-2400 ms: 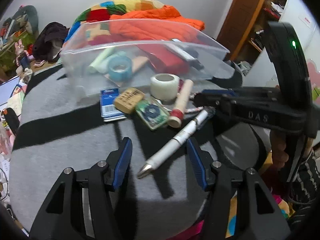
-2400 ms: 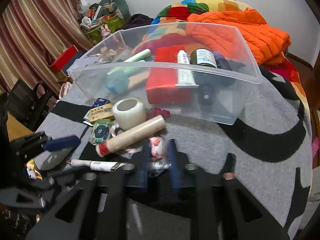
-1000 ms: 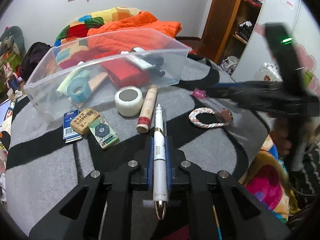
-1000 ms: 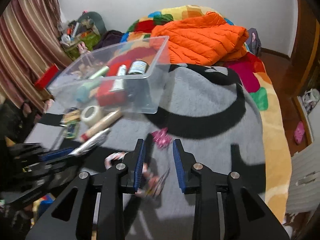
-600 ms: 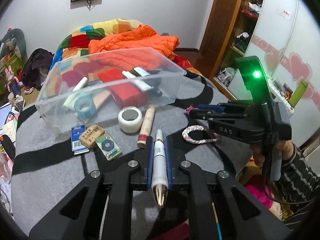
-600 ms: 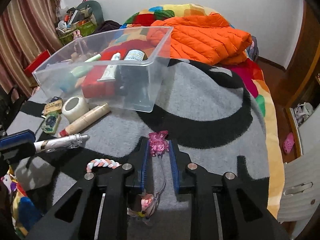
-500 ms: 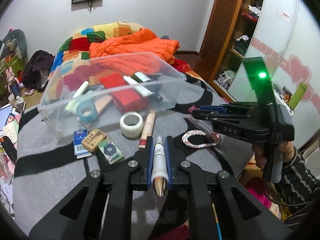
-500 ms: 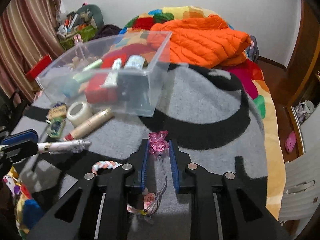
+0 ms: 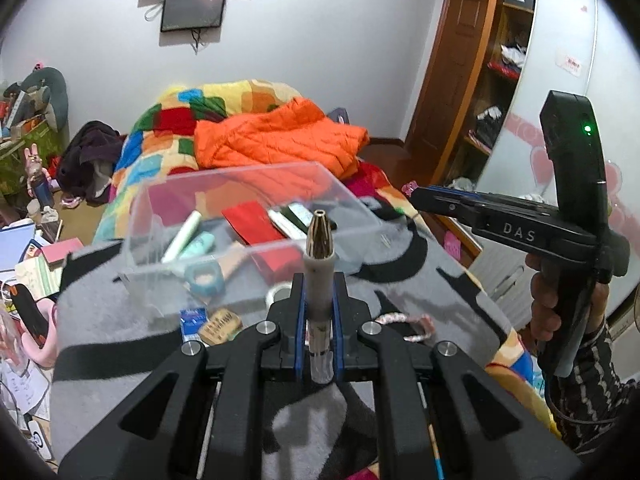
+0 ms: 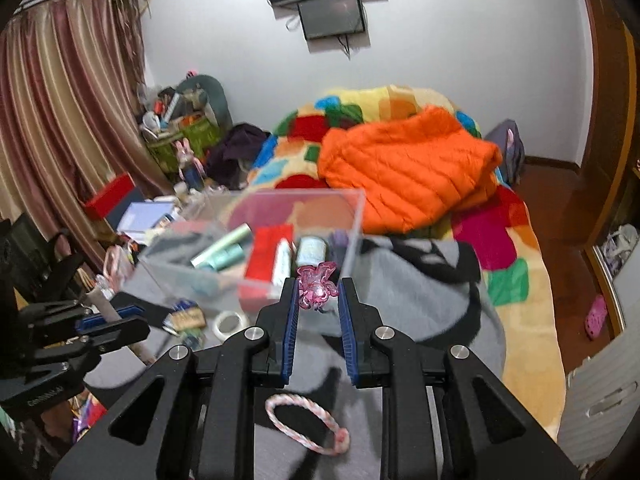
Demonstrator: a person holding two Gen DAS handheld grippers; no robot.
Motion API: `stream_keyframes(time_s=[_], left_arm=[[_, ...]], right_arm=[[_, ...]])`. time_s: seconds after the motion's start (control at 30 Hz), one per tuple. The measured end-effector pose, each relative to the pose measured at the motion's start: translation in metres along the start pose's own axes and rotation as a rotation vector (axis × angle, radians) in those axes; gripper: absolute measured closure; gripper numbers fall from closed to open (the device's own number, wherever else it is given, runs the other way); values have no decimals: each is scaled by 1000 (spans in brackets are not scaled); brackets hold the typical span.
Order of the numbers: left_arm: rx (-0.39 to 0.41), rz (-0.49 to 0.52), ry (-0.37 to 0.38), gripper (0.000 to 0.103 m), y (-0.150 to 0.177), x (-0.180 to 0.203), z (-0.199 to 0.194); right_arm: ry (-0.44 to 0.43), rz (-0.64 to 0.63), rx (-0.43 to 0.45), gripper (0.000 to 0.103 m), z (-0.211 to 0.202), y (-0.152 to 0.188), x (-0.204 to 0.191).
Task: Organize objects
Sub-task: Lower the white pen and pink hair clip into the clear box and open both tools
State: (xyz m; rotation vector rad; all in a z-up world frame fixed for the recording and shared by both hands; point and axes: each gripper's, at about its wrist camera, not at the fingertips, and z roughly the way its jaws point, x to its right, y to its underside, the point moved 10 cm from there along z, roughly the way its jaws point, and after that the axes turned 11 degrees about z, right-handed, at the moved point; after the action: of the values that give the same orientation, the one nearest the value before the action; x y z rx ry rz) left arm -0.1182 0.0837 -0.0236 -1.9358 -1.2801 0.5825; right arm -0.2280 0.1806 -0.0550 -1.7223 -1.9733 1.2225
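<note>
Gold shines on the tip of the white pen (image 9: 320,268), which stands up between the blue pads of the left gripper (image 9: 319,312). The fingers (image 9: 299,320) are clenched tight on the pen. It is up in the air, in front of the clear plastic box (image 9: 248,240).

The right gripper (image 10: 318,300) holds a little pink hair clip (image 10: 316,282) at the very tips of its fingers (image 10: 291,312). The pads press on the sides of the clip. It too is up in the air, near the front corner of the box. In the left view, white letters on the side of the right gripper read "DAS" (image 9: 518,232), and a green light (image 9: 587,129) glows on top of it. A hand (image 9: 548,312) in a striped sleeve grips its handle.

Inside the box lie a red packet (image 10: 266,256), a white tube (image 10: 282,266), a pale green tube (image 10: 222,246) and a blue roll of tape (image 9: 204,278). A small bottle with a label is there as well, but the words are too blurry to read.

On the grey and black blanket (image 10: 420,280) in front of the box lie a white tape roll (image 10: 228,324), a blue card (image 9: 192,318), a tan tag with writing too small to read (image 9: 220,322), and a pink and white rope ring (image 10: 306,426). An orange puffy jacket (image 10: 404,172) lies on the bed behind
</note>
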Motion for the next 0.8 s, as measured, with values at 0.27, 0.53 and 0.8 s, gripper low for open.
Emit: stream_keyframes(time_s=[0.27, 0.53, 0.8], left_arm=[[91, -42, -42, 93, -38, -32, -22], [126, -64, -100, 93, -73, -70, -21], [93, -99, -143, 93, -77, -104, 13]], right_arm=[[-49, -11, 70, 85, -8, -33, -25], [-37, -35, 117, 85, 3, -62, -42], [21, -53, 47, 85, 49, -53, -37]])
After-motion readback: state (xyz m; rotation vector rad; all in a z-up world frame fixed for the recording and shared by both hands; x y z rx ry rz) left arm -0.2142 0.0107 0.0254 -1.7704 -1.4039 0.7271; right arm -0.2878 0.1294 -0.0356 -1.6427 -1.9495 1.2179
